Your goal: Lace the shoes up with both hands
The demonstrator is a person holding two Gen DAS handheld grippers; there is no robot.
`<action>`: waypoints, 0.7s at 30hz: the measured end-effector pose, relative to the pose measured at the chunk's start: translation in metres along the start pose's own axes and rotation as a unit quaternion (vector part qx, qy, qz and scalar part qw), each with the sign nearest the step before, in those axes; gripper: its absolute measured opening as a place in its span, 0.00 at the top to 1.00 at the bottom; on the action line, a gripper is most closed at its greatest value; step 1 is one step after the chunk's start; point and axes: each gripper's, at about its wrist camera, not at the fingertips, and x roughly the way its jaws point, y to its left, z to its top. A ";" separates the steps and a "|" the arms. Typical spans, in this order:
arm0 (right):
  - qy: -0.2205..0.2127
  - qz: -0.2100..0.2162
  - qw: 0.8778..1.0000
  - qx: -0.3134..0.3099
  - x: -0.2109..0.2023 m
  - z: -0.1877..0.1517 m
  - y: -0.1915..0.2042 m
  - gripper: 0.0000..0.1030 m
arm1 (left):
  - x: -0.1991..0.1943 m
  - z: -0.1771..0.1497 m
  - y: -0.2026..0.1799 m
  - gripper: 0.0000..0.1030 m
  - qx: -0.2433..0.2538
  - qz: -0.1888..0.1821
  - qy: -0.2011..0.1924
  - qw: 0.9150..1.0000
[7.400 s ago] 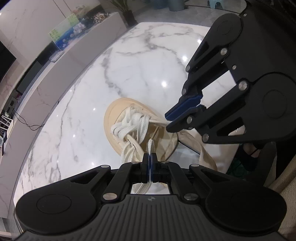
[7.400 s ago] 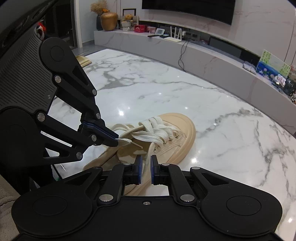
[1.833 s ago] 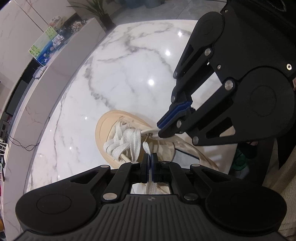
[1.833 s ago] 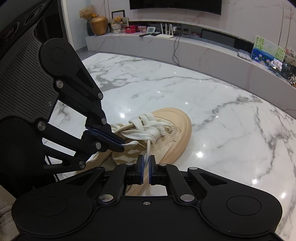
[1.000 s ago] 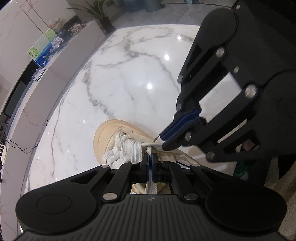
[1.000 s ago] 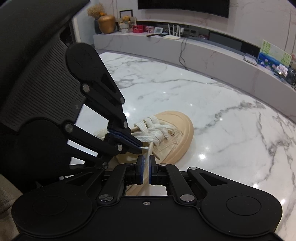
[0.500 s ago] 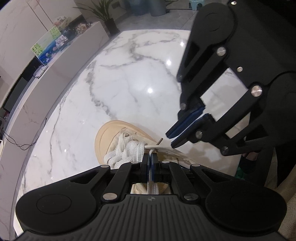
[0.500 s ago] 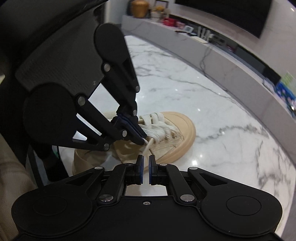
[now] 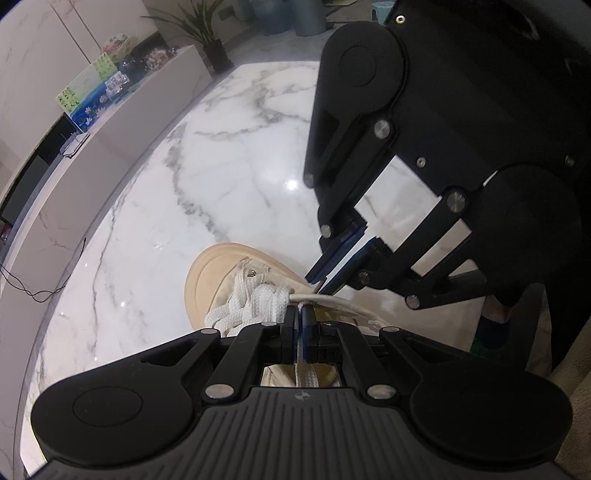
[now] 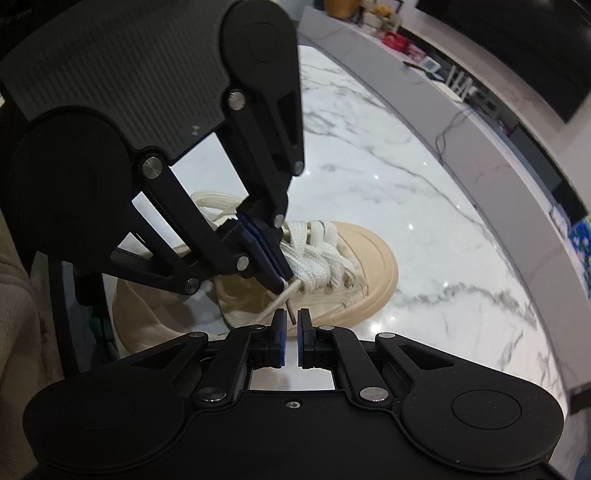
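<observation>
A beige canvas shoe [image 9: 210,273] [image 10: 365,269] with white laces [image 9: 255,299] [image 10: 317,254] lies on the marble table, toe pointing away. My left gripper [image 9: 298,314] [image 10: 282,280] is shut on a white lace end just above the eyelets. My right gripper [image 10: 291,325] [image 9: 321,286] has its jaws slightly apart, with the lace's stiff tip [image 10: 291,315] between them, not clamped. The two grippers' fingertips nearly touch over the shoe's tongue.
The white marble table [image 9: 229,177] [image 10: 424,206] curves round the shoe. A long low cabinet [image 10: 480,122] with small items stands beyond it. A plant [image 9: 207,26] and bins are on the floor at the far end.
My right gripper has let the lace go and its jaws have parted a little. It has swung closer to my left gripper, which still holds the lace.
</observation>
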 end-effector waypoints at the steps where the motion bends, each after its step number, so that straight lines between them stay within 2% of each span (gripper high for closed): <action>1: 0.001 0.000 1.000 -0.003 0.001 0.000 0.001 0.97 | 0.000 0.000 0.000 0.99 -0.001 0.000 0.000 1.000; 7: 0.004 0.003 1.000 0.001 0.001 -0.001 0.004 0.99 | -0.004 -0.003 0.000 0.98 -0.007 -0.001 -0.005 1.000; 10: 0.009 -0.003 1.000 0.013 -0.002 -0.002 0.004 0.99 | -0.011 -0.006 -0.002 0.88 -0.011 0.003 -0.011 1.000; 14: 0.016 -0.012 0.999 0.030 -0.008 -0.004 0.003 0.99 | -0.025 -0.012 -0.005 0.84 -0.020 0.020 -0.019 0.999; 21: 0.050 -0.050 0.995 0.064 -0.022 -0.019 0.000 1.00 | -0.039 -0.023 -0.005 0.84 -0.049 0.035 -0.017 0.998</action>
